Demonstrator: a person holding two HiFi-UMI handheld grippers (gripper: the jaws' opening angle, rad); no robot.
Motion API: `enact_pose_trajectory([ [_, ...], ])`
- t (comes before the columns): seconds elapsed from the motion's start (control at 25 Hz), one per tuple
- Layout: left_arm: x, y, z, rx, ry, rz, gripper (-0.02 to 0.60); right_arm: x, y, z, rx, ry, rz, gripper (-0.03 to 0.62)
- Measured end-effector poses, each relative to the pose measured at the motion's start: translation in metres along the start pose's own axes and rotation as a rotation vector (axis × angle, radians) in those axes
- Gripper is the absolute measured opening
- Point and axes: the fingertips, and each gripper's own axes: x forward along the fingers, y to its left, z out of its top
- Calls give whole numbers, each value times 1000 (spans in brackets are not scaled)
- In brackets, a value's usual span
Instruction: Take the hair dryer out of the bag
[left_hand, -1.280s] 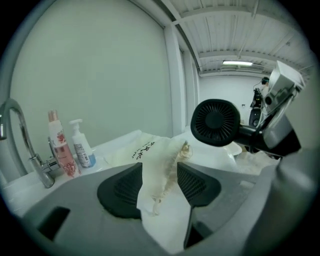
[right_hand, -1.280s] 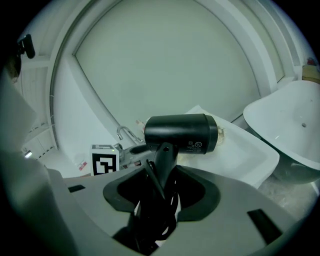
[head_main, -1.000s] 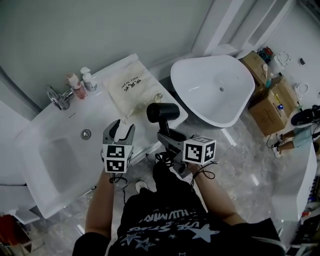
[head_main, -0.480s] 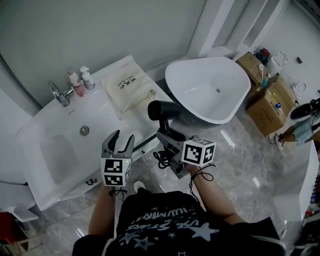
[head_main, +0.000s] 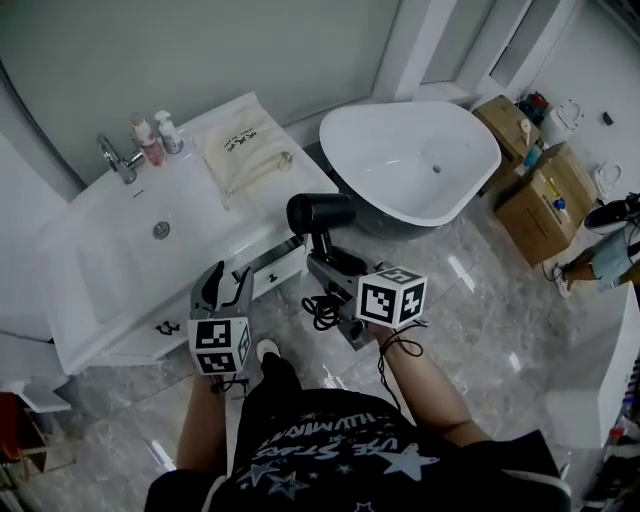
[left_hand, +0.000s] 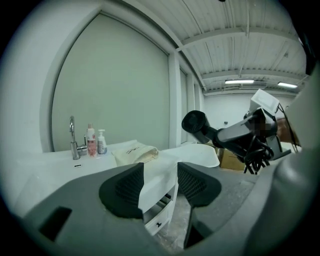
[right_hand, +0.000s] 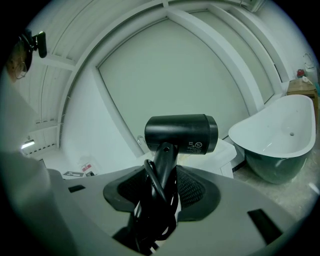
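My right gripper (head_main: 322, 262) (right_hand: 161, 187) is shut on the handle of a black hair dryer (head_main: 320, 213) (right_hand: 181, 133), whose barrel stands above the jaws. Its black cord (head_main: 323, 312) (right_hand: 152, 210) hangs bundled by the handle. The dryer (left_hand: 199, 126) also shows at the right of the left gripper view. A cream cloth bag (head_main: 243, 157) (left_hand: 134, 153) lies flat on the white vanity counter (head_main: 110, 250), away from both grippers. My left gripper (head_main: 223, 287) (left_hand: 159, 182) is open with nothing between its pads, held in front of the vanity.
The vanity has a sink basin (head_main: 95, 285), a faucet (head_main: 113, 160) and two small bottles (head_main: 152, 135) at the back. A white freestanding bathtub (head_main: 410, 160) stands to the right. Cardboard boxes (head_main: 540, 190) sit beyond it on the marble floor (head_main: 470, 300).
Both grippers have drawn back from the vanity toward the person, the right one carrying the hair dryer. The bag stays on the counter.
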Motion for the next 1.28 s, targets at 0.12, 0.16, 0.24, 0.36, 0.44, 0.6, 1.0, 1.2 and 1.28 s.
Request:
enact_pose_trajectory([
  [0.12,-23,-17,-8,-14,-3,27,197,-24,6,-16,-13,16,17,181],
  [0.16,-32,-23,-10,-19,-5,38,168,-32,9,-21,-16,22,23,181],
  [0.24,-49,-33,-13,-24,-10,63,111,-47,15,-31,-22,31,35,181],
  [0.36,-76,-52,-18,-31,-15,89,46,-70,21,-44,-33,41,51,181],
  [0.44,-94,-67,-28,-39,-21,101,35,-86,23,-59,-40,44,62,181],
  [0.6,-143,-107,-61,-32,-41,135,28,-130,30,-106,-58,37,90,181],
  [1.0,-165,-120,-56,-74,-3,153,26,-140,38,-105,-52,87,87,181],
  [1.2,-168,-118,-54,-75,18,157,26,-144,44,-104,-46,100,83,181],
  [1.28,-168,-119,-53,-72,23,156,26,-145,45,-104,-46,102,77,181],
])
